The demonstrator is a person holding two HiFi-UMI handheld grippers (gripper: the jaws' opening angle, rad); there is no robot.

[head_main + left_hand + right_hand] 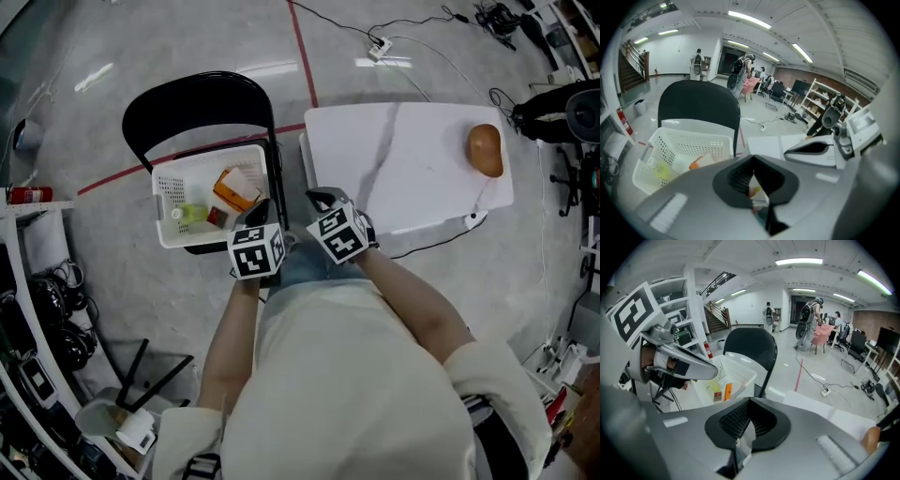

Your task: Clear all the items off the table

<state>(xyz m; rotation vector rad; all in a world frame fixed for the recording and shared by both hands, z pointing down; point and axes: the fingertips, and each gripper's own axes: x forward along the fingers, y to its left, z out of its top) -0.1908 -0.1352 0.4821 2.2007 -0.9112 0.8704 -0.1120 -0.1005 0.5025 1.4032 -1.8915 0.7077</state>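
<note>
Hand-held grippers left (pixel 257 214) and right (pixel 325 200) I hold clenched, empty, between basket (pixel 172 187) and tabletop (pixel 412 169), because one brown item (pixel 485 150) there awaits clearing.

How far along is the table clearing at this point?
Done: an orange packet and a yellow-green bottle, among others, lie in the white basket on the black chair. In hand: nothing clearly; the left gripper and right gripper are both shut, side by side between basket and white table. Left: one brown rounded item on the table's far end.
</note>
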